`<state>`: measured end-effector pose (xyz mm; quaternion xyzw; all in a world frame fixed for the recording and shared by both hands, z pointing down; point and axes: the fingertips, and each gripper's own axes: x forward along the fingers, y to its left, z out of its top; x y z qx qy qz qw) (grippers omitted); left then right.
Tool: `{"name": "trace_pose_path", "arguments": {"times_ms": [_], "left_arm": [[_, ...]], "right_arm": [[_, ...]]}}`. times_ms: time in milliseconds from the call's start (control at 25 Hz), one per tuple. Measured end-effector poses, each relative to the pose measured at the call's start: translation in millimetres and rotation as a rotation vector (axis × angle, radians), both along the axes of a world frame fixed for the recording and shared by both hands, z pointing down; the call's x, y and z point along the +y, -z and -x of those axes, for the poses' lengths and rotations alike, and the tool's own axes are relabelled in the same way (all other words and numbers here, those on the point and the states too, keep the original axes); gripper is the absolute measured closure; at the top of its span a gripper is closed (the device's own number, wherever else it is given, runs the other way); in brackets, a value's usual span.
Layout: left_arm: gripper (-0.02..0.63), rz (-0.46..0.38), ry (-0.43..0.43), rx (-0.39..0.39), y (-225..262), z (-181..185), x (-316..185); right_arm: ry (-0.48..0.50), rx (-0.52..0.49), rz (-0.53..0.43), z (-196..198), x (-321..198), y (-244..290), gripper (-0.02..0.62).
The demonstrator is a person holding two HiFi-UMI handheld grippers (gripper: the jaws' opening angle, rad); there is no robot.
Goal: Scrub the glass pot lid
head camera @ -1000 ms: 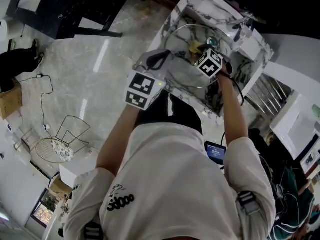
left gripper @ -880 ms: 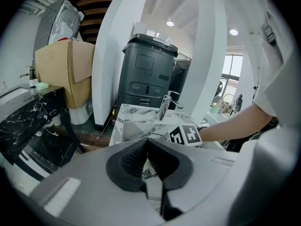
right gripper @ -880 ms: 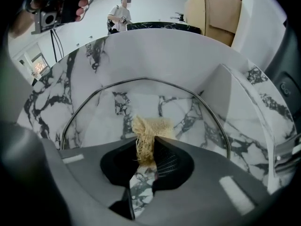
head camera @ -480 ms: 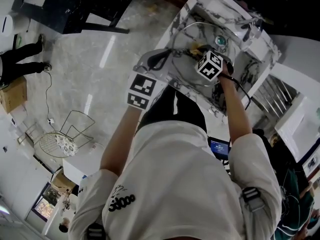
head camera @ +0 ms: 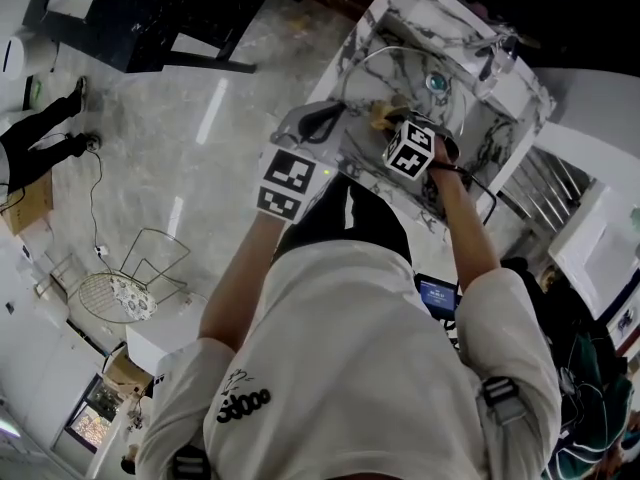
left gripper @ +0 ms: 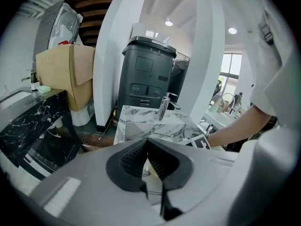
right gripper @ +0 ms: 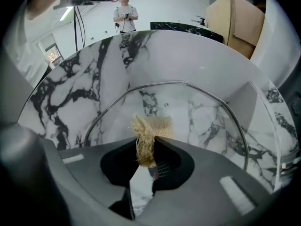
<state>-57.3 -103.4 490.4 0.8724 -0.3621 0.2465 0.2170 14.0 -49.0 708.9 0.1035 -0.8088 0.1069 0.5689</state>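
Observation:
The glass pot lid (head camera: 398,73), metal-rimmed with a round knob (head camera: 437,82), stands tilted in the marble sink (head camera: 372,16). My left gripper (head camera: 328,113) sits at the lid's near-left edge, and in the left gripper view its jaws (left gripper: 147,150) are shut on the thin rim. My right gripper (head camera: 392,126) is shut on a yellowish scrub sponge (right gripper: 149,130), which presses against the lid's glass (right gripper: 188,121). The sponge (head camera: 384,115) shows just ahead of the right marker cube. The lid's rim (right gripper: 164,84) arcs over the sponge, with a small vent hole (right gripper: 166,105) above it.
A faucet (head camera: 496,56) stands at the sink's far rim. A wire chair (head camera: 130,278) is on the floor at left, and a person (head camera: 45,143) stands further left. A dark bin (left gripper: 148,76) and a cardboard box (left gripper: 63,74) lie beyond the sink.
My right gripper has drawn the sponge down across the lid toward me, away from the knob. The left gripper has stayed on the rim.

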Motion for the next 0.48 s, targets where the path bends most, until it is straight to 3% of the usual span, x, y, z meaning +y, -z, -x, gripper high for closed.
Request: {"name": "trace_pose_path", "arguments": {"times_ms": [480], "left_arm": [[0.606,-0.039,-0.038,0.029,20.3,-15.2,13.4]], "right_arm": [[0.013,0.033,0.206,-18.8,64.4,5.6,0.537]]}}
